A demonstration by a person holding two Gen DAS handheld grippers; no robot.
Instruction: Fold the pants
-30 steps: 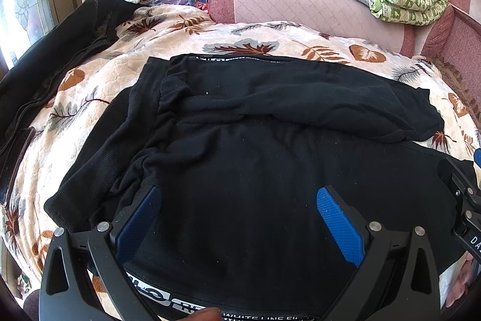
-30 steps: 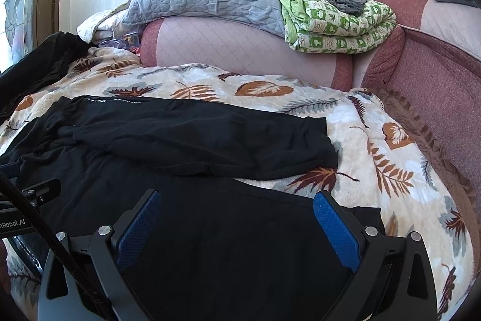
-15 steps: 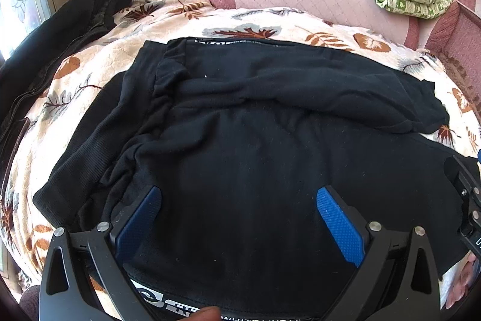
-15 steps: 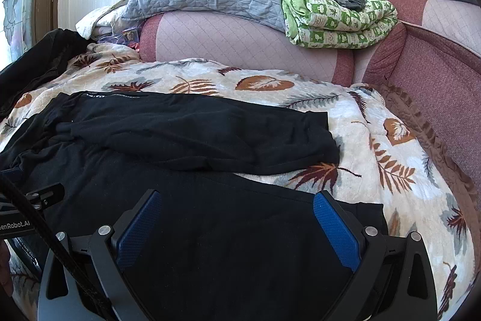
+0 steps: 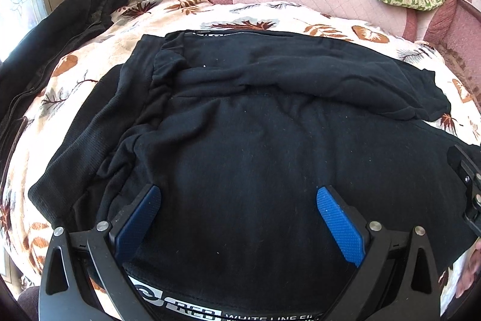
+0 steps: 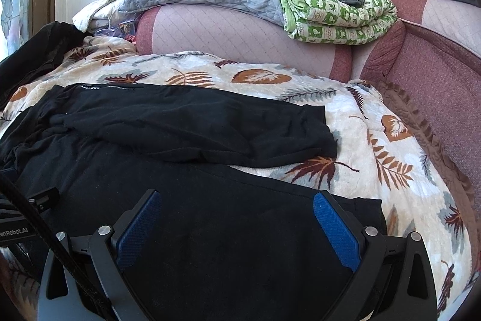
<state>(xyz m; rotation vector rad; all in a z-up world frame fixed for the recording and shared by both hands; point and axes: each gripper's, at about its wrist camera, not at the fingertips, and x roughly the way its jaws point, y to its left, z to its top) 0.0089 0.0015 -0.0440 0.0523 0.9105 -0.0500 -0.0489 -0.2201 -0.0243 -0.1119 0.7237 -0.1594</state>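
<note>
Left view nearer pants (image 5: 255,146), leaf-print blanket (image 6: 375,140)

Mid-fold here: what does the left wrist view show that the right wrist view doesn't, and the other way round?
Only the left wrist view shows the printed waistband at the near edge and the ribbed black panel on the left.

Only the right wrist view shows the near leg's hem, the sofa's side arm and the whole green patterned quilt.

Both show the black pants, the far leg folded across, the leaf-print blanket, and open, empty jaws.
</note>
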